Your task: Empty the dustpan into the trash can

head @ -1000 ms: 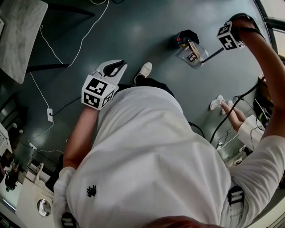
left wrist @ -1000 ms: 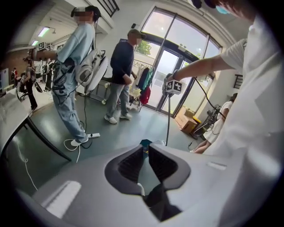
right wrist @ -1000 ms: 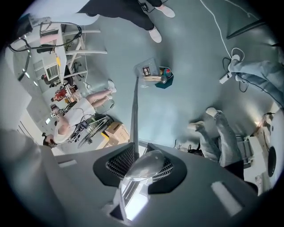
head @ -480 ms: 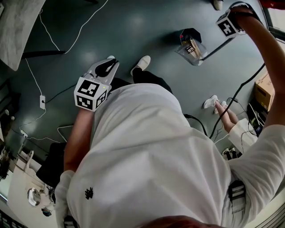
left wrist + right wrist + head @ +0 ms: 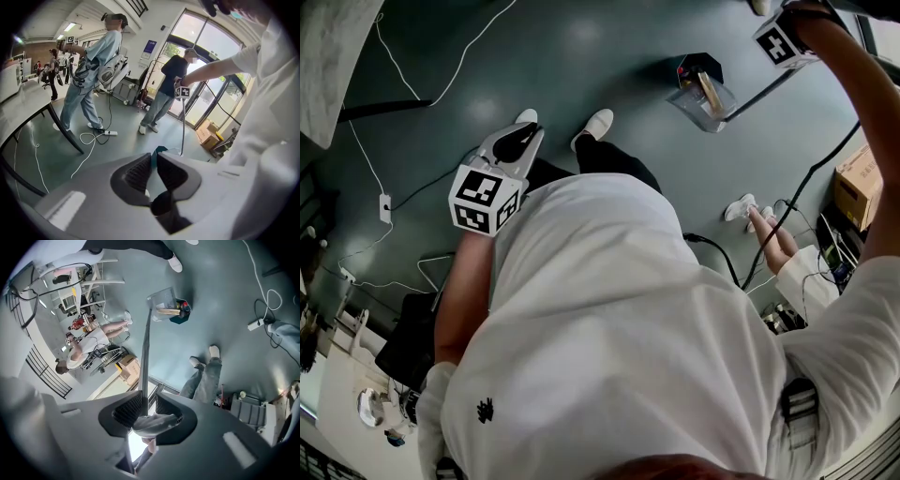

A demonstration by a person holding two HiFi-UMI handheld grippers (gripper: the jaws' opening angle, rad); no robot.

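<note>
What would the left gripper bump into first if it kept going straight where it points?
Likely the dark teal trash can, peeking just past the left gripper tips. Depth is unclear, so the grey floor might come first.

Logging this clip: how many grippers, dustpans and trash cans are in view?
gripper: 2 (left gripper, right gripper)
dustpan: 1
trash can: 1
total: 4

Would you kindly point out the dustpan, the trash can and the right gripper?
dustpan (image 5: 703, 105): head view, on its clear pan wall.
trash can (image 5: 698, 66): head view, on its dark rim.
right gripper (image 5: 148, 401): right gripper view, midway between its fingertips.
</note>
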